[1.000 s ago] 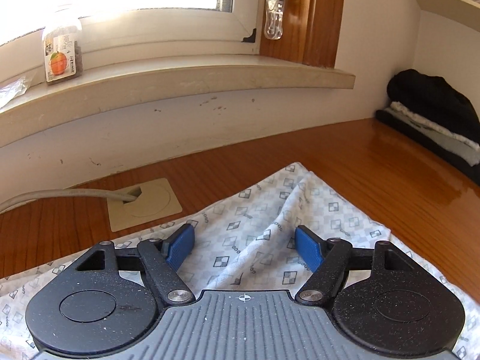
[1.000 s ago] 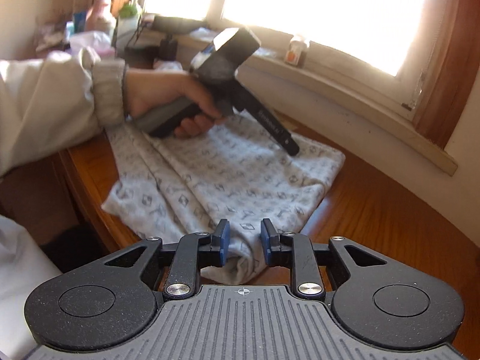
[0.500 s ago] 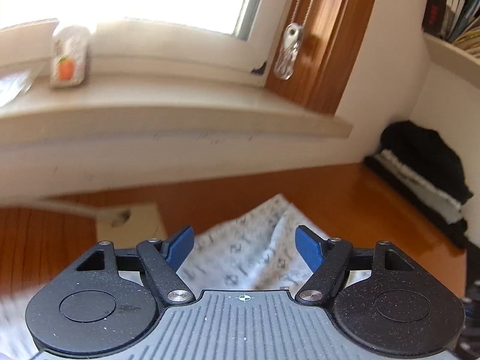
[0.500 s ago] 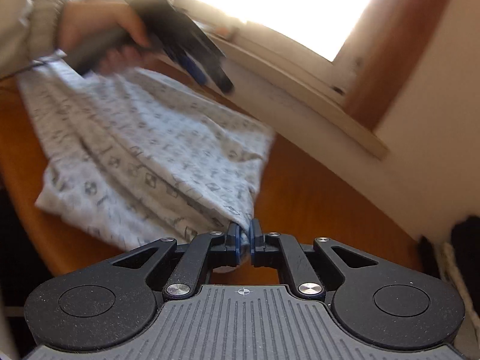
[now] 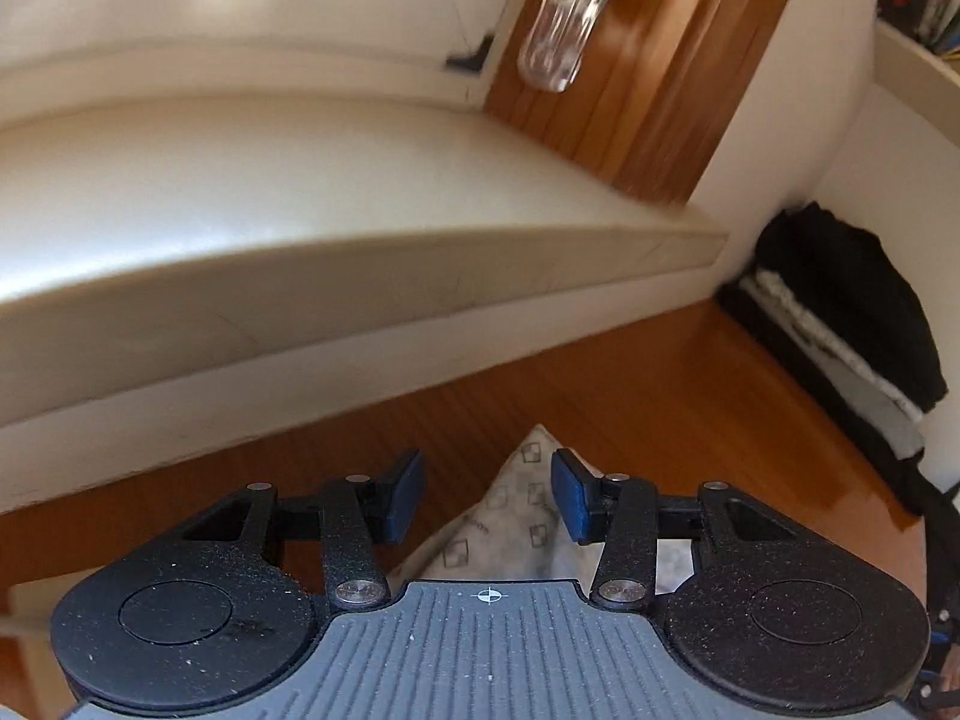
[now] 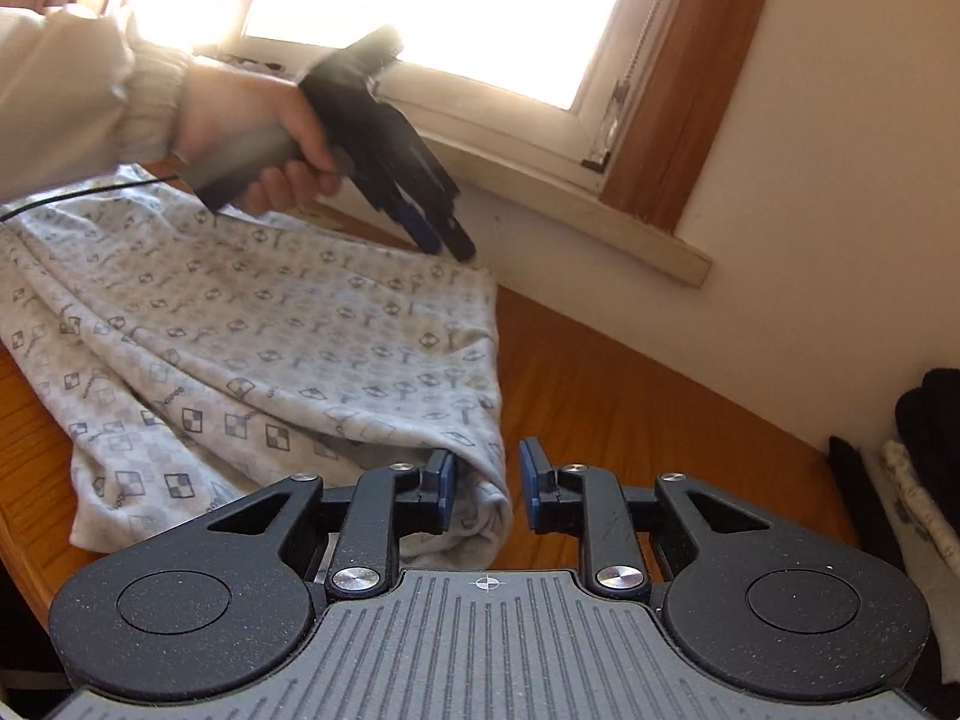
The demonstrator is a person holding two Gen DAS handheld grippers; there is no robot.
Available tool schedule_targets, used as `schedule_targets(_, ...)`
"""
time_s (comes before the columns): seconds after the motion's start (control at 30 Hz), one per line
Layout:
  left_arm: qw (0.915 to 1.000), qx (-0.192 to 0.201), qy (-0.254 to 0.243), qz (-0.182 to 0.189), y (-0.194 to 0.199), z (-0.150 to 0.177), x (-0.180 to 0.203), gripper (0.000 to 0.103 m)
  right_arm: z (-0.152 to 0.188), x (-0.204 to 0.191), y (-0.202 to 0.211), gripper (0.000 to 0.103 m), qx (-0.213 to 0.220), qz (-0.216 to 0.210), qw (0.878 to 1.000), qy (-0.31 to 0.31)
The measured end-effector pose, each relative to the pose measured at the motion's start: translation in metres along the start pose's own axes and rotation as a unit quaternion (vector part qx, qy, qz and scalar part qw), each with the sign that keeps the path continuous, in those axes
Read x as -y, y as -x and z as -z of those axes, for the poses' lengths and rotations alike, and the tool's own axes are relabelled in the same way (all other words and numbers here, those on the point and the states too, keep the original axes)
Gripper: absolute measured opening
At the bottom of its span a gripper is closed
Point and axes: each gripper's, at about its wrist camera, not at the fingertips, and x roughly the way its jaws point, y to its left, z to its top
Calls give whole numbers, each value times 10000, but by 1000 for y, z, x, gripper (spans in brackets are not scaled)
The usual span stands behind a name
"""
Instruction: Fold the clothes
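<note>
A pale garment [image 6: 252, 348] printed with small checked squares lies spread on the wooden table [image 6: 630, 396]. Its far corner [image 5: 522, 510] pokes up between the blue pads of my left gripper [image 5: 487, 492]. That gripper's jaws are closing, and the left pad still stands clear of the cloth. In the right wrist view a hand holds the left gripper [image 6: 435, 228] just above that corner. My right gripper [image 6: 487, 489] sits at the garment's near corner. Its jaws are opening, with the rolled hem [image 6: 489, 510] loose between them and a gap at the right pad.
A cream windowsill [image 5: 360, 252] and the wall run close behind the table. A stack of dark and light folded clothes [image 5: 852, 324] sits at the right, seen too as a stack [image 6: 924, 438] in the right wrist view. A clear blind-cord pull [image 5: 558, 30] hangs near the wooden frame.
My left gripper swung right to the garment's far corner and its jaws narrowed. My right gripper was shut on the near corner half a second ago and now stands apart from it.
</note>
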Motion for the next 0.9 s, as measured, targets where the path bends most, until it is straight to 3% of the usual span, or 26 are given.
schedule_targets(0.07,9999,-34,26,102,-7,1,0,49,2,5,0,17,50,-11,9999,-95)
schedule_targets(0.1,9999,-15,24,152,-10,2,1,39,2,8,1,10,115,-41,9998,-183)
schedule_targets(0.13,9999,-2,-6,135,-12,3,2,12,3,11,4,8,211,-87,9993,-295)
schedule_targets(0.17,10000,4,-58,64,-14,5,3,1,3,14,7,7,278,-110,9988,-393)
schedule_targets(0.33,9994,251,-120,-194,-17,13,7,1,10,15,31,6,391,-39,9985,-390)
schedule_targets(0.57,9986,358,-277,-260,-23,19,18,1,35,8,42,6,-9,-101,9988,-483)
schedule_targets(0.8,9976,351,-584,-120,-25,16,26,0,24,-2,43,12,316,63,9977,-593)
schedule_targets(0.83,9966,418,-667,-241,-25,16,30,0,25,-1,46,6,401,130,9972,-624)
schedule_targets(0.9,9947,588,-709,-460,-24,14,35,0,30,5,54,5,460,167,9962,-720)
